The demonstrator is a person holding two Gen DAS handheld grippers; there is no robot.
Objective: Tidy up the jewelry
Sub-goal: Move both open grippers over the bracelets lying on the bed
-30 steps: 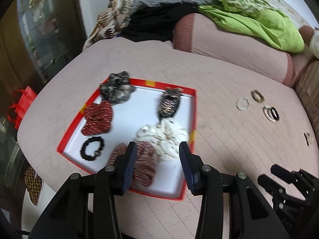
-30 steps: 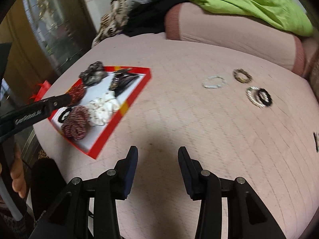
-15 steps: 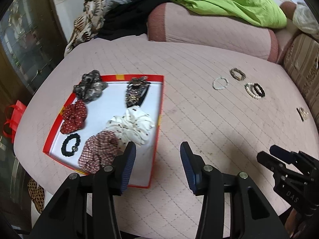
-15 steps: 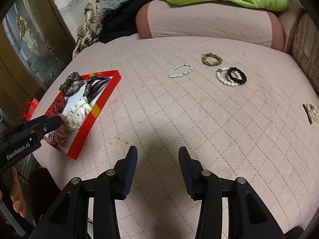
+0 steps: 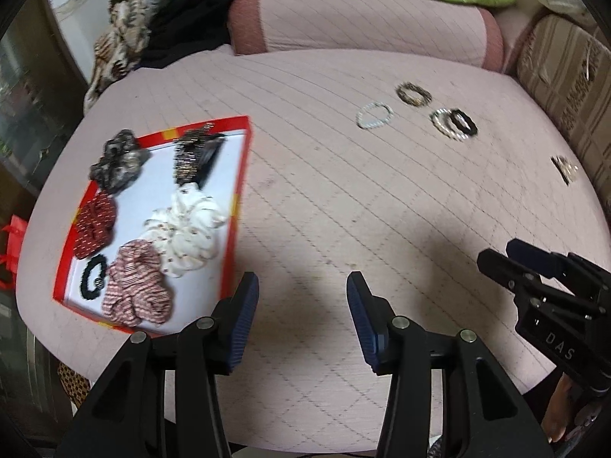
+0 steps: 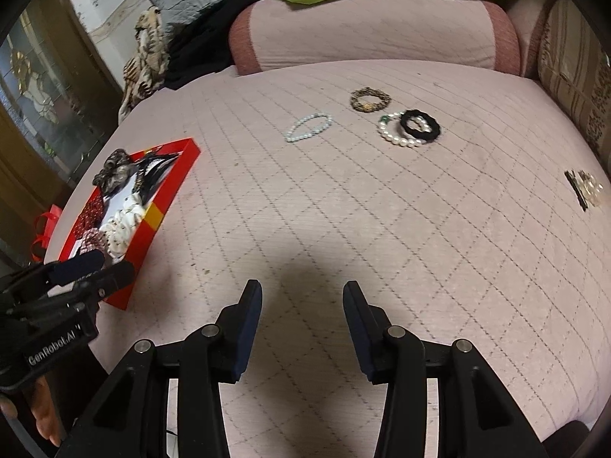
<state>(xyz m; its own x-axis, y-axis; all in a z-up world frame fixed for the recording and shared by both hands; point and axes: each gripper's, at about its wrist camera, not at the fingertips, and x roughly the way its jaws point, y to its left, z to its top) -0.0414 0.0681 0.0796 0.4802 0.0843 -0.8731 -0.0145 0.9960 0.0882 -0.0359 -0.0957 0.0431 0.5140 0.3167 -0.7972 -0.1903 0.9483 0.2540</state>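
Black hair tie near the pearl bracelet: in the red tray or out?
Out: the black hair tie lies on the bed, overlapping the pearl bracelet.

Right gripper (image 5: 496,255), side plate, seen from left wrist view: white letters "DAS", trailing characters cut off by the frame edge.
Left gripper (image 6: 95,265), body, seen from right wrist view: white lettering "GenRobot.AI".

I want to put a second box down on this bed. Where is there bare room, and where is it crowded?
Free: the wide quilted stretch between the red tray and the bracelets, up to the right gripper. Also between the bracelets and the hair clip. Crowded: inside the tray, packed with scrunchies, and around the bracelet cluster.
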